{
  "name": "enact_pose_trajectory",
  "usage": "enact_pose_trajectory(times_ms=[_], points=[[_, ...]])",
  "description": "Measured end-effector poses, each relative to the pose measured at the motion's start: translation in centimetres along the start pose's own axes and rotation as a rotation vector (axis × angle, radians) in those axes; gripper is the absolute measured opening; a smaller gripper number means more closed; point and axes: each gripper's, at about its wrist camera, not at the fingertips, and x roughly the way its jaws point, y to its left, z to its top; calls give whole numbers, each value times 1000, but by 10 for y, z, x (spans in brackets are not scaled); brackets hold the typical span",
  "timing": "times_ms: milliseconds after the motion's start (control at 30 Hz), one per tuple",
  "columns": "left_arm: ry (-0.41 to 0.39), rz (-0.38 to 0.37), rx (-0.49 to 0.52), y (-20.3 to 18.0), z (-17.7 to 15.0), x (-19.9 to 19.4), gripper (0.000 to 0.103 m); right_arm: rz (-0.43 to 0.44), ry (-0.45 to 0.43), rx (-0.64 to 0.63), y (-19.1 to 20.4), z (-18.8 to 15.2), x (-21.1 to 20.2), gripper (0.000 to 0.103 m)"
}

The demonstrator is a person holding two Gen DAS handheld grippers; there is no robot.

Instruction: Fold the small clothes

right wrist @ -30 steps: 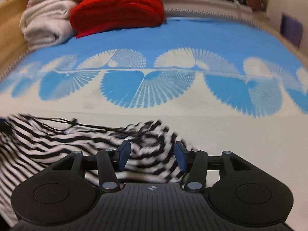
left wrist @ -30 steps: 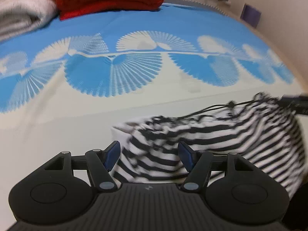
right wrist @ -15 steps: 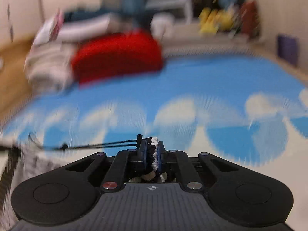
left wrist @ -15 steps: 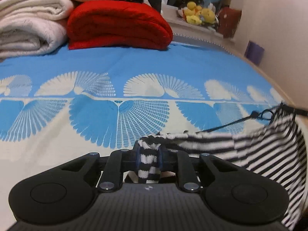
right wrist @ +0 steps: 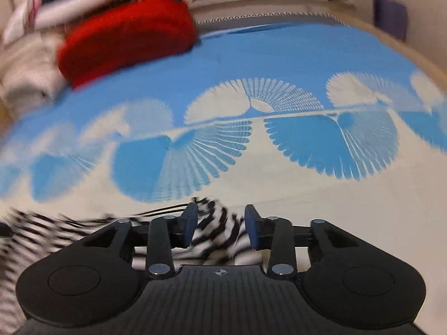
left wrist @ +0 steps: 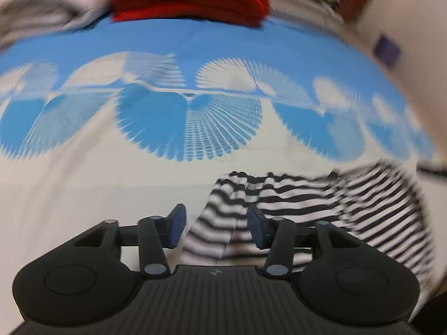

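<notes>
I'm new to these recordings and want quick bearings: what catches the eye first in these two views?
The bold black-and-white striped garment lies rumpled on the blue-and-cream fan-patterned bedspread right in front of both grippers. The left gripper and the right gripper each have blue pads parted around a bunch of the stripes, their jaws having just been opening. At the far end, a bright red folded blanket sits beside pale folded towels.

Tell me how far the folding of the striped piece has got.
Early. The striped garment lies rumpled on the bed cover, no neat fold visible. Both the left tool and right tool have just been opening, cloth loose between them, pads apart. Smoothing and folding remain.
</notes>
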Motion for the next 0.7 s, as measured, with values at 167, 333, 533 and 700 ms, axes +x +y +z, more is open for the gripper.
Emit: enact_pose_trajectory(times_ms=[167,333,533,700], points=[[68,-2,5,12,-51,-57,59,74,68,-14,-24,-36,-61,52],[245,-6,-90,27,-103,-23,57,26,226,30,-49,-91,-66,53],[372,15,6,17,-115,11,52,2,290,49,-59,-105,-56,53],[335,-22,38,11,-114,4,6,12,316,-24,-48,-111,-46,20]])
